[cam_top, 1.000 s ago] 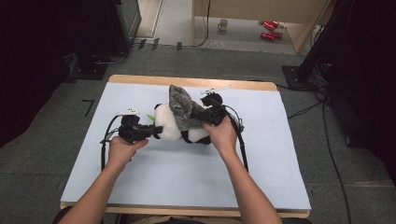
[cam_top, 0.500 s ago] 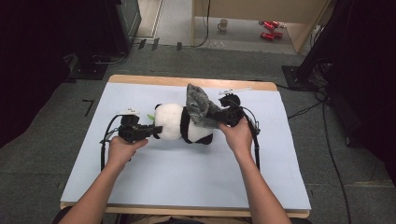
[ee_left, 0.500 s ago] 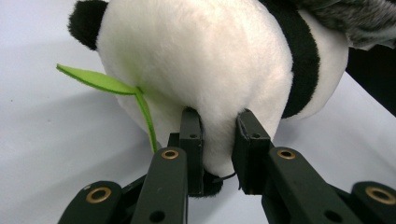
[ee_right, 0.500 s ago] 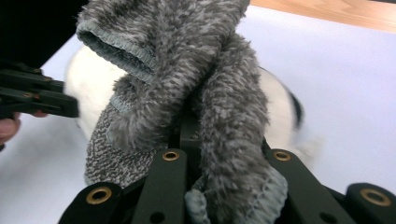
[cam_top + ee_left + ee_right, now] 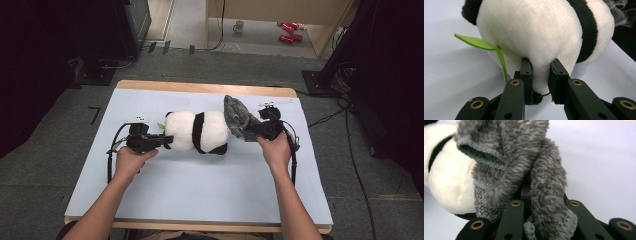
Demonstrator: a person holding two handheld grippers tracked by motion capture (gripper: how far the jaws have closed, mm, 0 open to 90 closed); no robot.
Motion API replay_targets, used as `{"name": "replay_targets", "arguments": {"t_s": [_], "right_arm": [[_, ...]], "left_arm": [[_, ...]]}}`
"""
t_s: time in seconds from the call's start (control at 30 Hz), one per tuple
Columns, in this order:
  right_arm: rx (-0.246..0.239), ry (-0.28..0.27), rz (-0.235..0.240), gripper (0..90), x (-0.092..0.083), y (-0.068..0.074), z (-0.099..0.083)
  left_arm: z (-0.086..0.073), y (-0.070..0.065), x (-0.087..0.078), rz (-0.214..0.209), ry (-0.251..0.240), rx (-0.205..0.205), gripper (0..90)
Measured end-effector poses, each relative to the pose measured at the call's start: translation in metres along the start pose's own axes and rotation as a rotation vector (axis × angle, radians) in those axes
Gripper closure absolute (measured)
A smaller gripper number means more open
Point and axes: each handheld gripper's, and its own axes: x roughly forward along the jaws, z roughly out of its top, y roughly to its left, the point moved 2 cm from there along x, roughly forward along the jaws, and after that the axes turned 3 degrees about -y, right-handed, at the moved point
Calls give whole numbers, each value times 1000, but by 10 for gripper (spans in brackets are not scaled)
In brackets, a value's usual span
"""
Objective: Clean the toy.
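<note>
Since the earlier frame, the right gripper (image 5: 256,131) has been travelling toward the right edge of the surface (image 5: 200,185), drawing the grey garment (image 5: 237,118) off the plush panda (image 5: 196,131), which is now lying uncovered. That gripper's jaws are clamping narrowly on a fold of the grey garment (image 5: 524,170), whose fuzzy fabric is bunching over them in the right gripper view. The garment is touching the panda's right end and standing up from it. The left gripper (image 5: 162,142) is holding its place, jaws pinching narrowly on the white fur at the panda's left end (image 5: 541,45). A green felt leaf (image 5: 477,43) is sticking out just beside the left gripper's jaws. The panda is lying lengthwise between the two grippers, mid-surface.
</note>
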Motion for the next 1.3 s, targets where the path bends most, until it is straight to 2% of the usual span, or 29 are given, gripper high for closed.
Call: {"name": "replay_targets", "arguments": {"t_s": [0.07,0.17,0.3,0.4,0.53,0.7,0.8,1.0,1.13,1.17,1.27,1.3], "right_arm": [[16,-34,15,785,-10,-1,3],[2,-77,42,785,-23,8,12],[-7,-130,145,787,-31,31,28],[-23,-142,205,786,-29,50,36],[-48,-152,279,787,-22,77,47],[-79,-132,316,787,-5,105,57],[-81,-121,354,787,11,122,60],[-52,-94,440,787,38,153,60],[-47,-55,450,786,58,165,53],[-54,-35,434,785,64,167,51],[-116,17,336,780,77,164,42],[-111,19,328,780,78,160,39]], "left_arm": [[0,-1,0,-1,-7,-2,763],[1,-2,0,-12,-16,-14,764],[3,-5,-2,-17,-38,-23,767],[3,-6,-2,-16,-41,-20,767],[3,-6,-2,-15,-40,-17,768],[3,-6,-2,-10,-45,-13,767],[4,-7,-2,-8,-50,-12,767],[4,-7,-2,-6,-55,-8,767],[4,-8,-2,4,-52,7,767],[4,-9,-2,4,-49,8,767],[3,-8,-2,13,-35,9,767],[3,-7,-1,12,-30,11,767]]}}
